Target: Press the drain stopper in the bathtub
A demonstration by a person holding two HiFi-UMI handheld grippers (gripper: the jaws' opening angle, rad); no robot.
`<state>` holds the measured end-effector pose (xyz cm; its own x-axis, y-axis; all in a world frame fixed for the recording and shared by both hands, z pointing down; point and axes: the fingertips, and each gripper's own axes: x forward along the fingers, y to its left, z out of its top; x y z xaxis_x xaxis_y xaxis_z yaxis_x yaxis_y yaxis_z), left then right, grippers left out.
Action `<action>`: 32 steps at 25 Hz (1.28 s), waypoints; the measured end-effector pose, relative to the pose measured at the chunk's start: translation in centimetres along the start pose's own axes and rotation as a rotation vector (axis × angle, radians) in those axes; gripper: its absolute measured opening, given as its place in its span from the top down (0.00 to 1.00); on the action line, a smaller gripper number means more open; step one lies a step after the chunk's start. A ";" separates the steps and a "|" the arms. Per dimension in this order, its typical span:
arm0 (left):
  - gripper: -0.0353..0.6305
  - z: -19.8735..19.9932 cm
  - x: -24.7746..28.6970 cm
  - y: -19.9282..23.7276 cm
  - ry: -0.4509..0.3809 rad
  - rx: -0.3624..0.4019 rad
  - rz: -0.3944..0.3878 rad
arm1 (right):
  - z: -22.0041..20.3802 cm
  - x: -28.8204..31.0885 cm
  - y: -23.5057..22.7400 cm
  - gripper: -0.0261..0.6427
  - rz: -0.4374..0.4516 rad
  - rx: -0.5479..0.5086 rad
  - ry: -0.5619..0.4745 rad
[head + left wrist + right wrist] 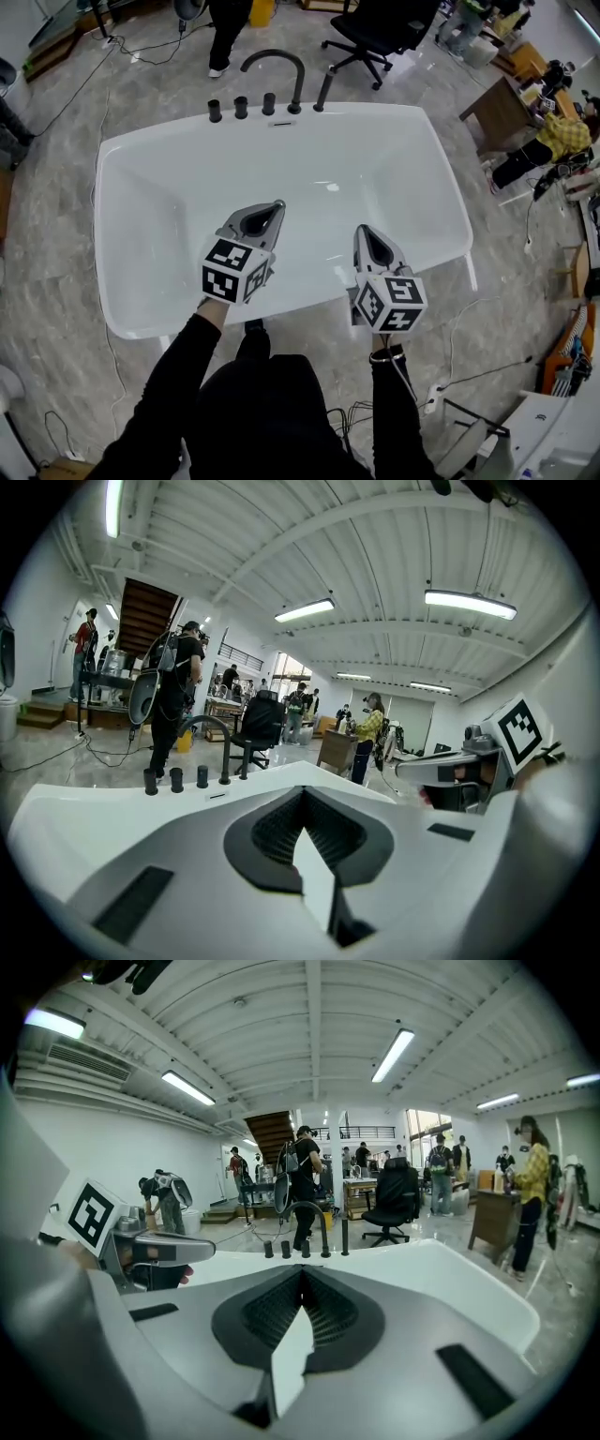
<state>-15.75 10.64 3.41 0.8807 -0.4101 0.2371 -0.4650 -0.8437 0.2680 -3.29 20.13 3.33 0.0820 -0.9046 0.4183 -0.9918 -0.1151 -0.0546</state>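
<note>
My left gripper [278,204] and right gripper [361,230] hang pressed together, empty, over the tub's [169,131] near rim. I can't spot the stopper; I'd find it first, then push squarely.

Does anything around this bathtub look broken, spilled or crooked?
Nothing stands out. The white bathtub looks intact and empty, with no water showing. The black faucet stands upright on its far rim. The left gripper and right gripper hang above the tub, jaws together, holding nothing.
</note>
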 end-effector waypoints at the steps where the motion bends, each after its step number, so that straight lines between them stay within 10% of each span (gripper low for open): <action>1: 0.94 -0.1 0.3 0.2 0.002 -0.002 0.001 | 0.1 0.3 0.0 0.96 0.004 -0.004 0.004; 18: 0.94 -1.1 4.3 6.7 0.016 -0.078 0.104 | 1.5 8.2 -0.3 0.96 0.134 -0.069 0.067; 32: 0.94 -3.6 14.8 7.1 0.071 -0.121 0.280 | 0.6 16.6 -9.5 0.96 0.359 -0.177 0.163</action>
<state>-6.30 -0.18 12.18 0.7101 -0.5920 0.3812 -0.6999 -0.6522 0.2910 7.57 6.00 10.28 -0.2733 -0.7961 0.5400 -0.9574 0.2797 -0.0722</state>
